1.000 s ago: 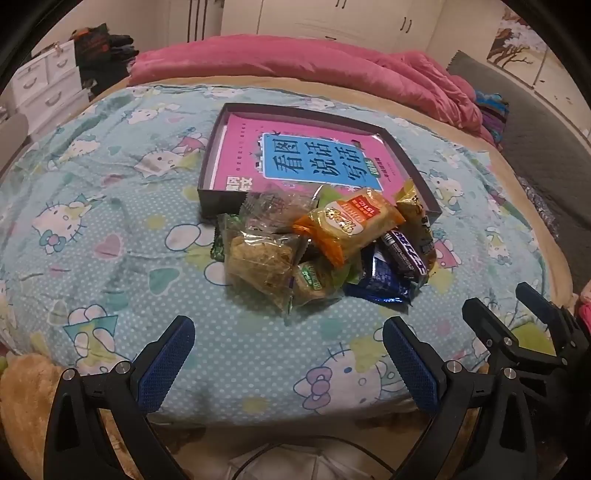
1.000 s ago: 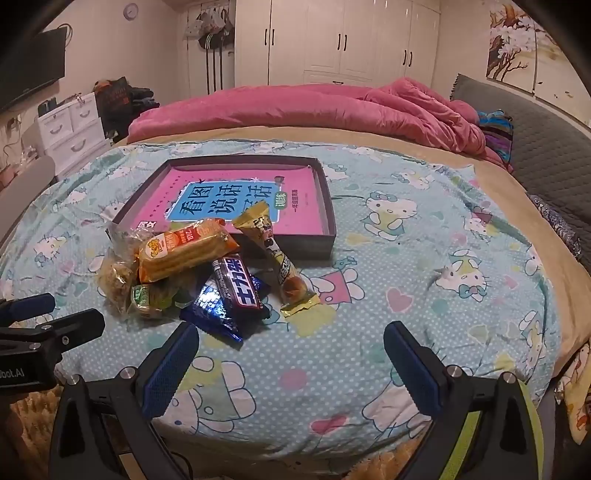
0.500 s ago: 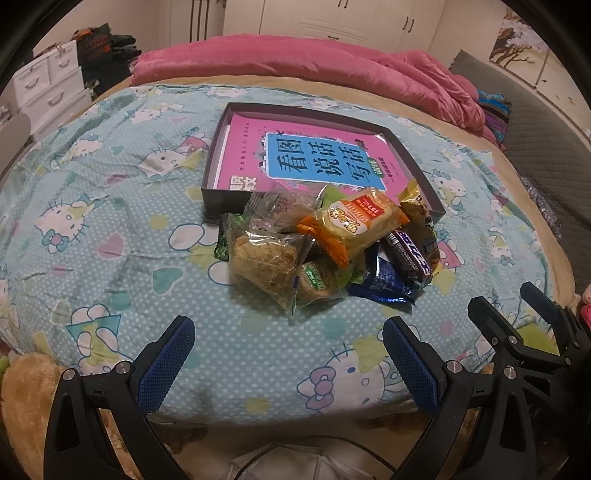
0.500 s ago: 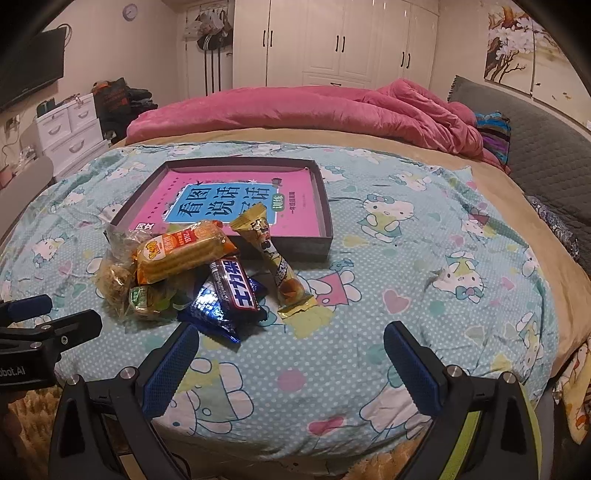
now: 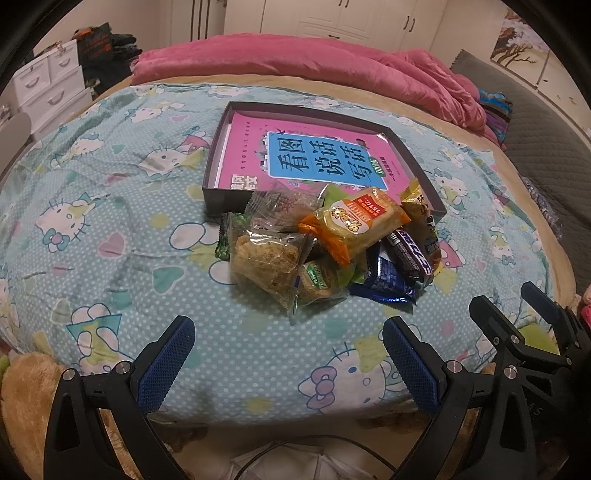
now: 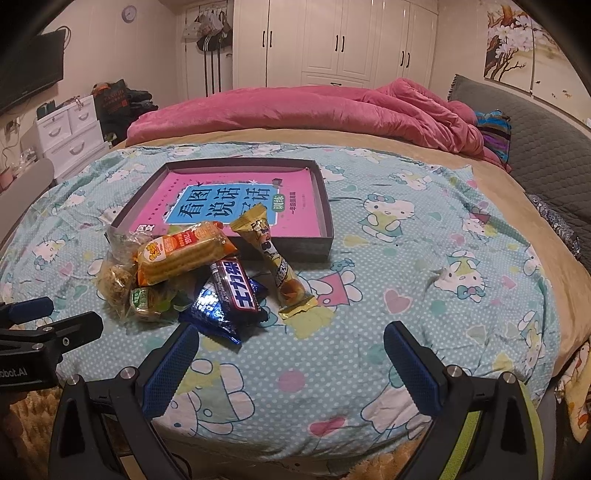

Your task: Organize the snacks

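We hold the left gripper (image 5: 286,354) and right gripper (image 6: 291,354) wide, empty, near the snack pile (image 5: 325,247), box (image 5: 218,177) behind, wall clock (image 6: 129,13) only in right view.

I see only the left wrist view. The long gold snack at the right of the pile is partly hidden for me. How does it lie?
Observer: In the right wrist view, the gold snack rests its upper end over the front wall of the box. Its lower end lies on the sheet.
Operator: Is the right claw open?
Observer: Yes. The right claw is open and holds nothing. The blue packet lies just ahead of its left finger.
Operator: Is there something on the far wall?
Observer: A round wall clock hangs high at the left.
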Motion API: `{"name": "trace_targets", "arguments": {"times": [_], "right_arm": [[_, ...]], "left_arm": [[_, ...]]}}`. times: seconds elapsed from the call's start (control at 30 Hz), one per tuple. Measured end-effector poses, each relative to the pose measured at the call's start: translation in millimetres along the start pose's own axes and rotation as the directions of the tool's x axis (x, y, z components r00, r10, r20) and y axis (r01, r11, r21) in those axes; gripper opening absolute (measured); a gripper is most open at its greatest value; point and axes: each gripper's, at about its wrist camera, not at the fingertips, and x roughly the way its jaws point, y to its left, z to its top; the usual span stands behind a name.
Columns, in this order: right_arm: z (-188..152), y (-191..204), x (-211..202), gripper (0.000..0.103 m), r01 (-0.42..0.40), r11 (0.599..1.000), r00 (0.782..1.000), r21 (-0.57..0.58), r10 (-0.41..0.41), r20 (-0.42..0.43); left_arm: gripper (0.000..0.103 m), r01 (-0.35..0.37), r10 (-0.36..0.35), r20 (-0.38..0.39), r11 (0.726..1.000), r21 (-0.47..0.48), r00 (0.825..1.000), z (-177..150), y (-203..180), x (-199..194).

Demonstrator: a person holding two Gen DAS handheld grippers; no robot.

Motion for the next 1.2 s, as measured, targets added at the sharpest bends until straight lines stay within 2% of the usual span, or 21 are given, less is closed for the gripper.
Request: {"name": "trace_targets", "arguments": {"times": [0.77, 1.0, 1.2], "right_arm": [[-0.1, -3.1, 7.3, 0.101, 0.000, 1.000, 1.000, 0.010, 0.000, -0.017], [1.3, -3.7, 9.7, 0.101, -0.007, 1.000, 1.000, 0.013, 0.007, -0.021], [4.2, -5.2, 17.3, 0.101, -0.045, 0.999, 0.999, 0.021, 0.045, -0.022]], "left_arm": [[0.101, 0.009, -0.010, -0.018, 1.000, -0.014, 1.000, 2.0, 5.2, 6.4], [0.101, 0.014, -0.016, -0.028, 0.997, -0.070, 0.999, 8.5, 24.7, 12.2], [0.101, 0.028, -0.033, -0.047, 0.993, -0.112, 0.998, 13.1, 41.8, 23.3]]}}
